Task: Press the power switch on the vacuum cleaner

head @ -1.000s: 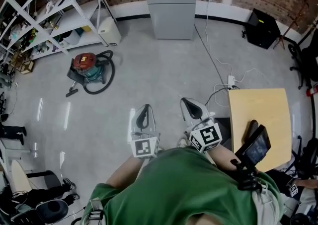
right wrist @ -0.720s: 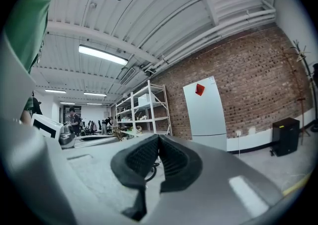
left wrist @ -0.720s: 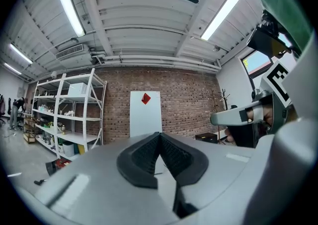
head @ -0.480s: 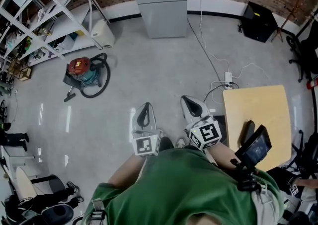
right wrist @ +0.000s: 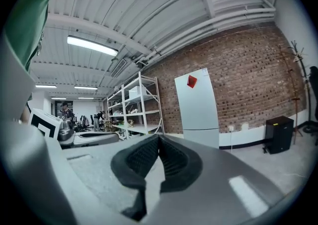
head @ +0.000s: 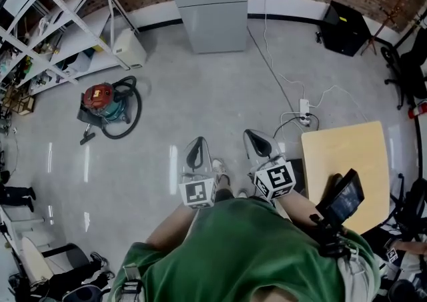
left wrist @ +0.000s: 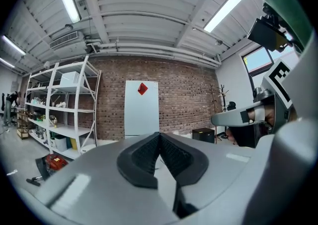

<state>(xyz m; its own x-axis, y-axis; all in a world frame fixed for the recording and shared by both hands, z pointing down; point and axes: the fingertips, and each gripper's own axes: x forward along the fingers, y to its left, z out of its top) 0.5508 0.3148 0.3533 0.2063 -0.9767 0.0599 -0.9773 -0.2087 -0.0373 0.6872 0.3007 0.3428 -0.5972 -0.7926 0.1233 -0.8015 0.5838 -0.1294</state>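
A red-topped canister vacuum cleaner point(head: 99, 99) with a black hose looped round it stands on the grey floor at the left, by the shelving. It also shows small at the lower left of the left gripper view as the vacuum cleaner point(left wrist: 53, 162). My left gripper point(head: 194, 145) and right gripper point(head: 251, 138) are held close to the body, far from the vacuum, both pointing forward. Each has its jaws closed together with nothing between them. The power switch is too small to make out.
White metal shelving point(head: 60, 24) lines the left wall. A grey cabinet point(head: 207, 1) stands at the brick wall. A power strip and white cables point(head: 303, 104) lie on the floor to the right, beside a wooden table point(head: 343, 167). A black box point(head: 343, 27) sits far right.
The view has shifted forward and left: the vacuum cleaner now sits lower and further left in the head view. A shoe shows between the grippers. Both grippers keep their pose.
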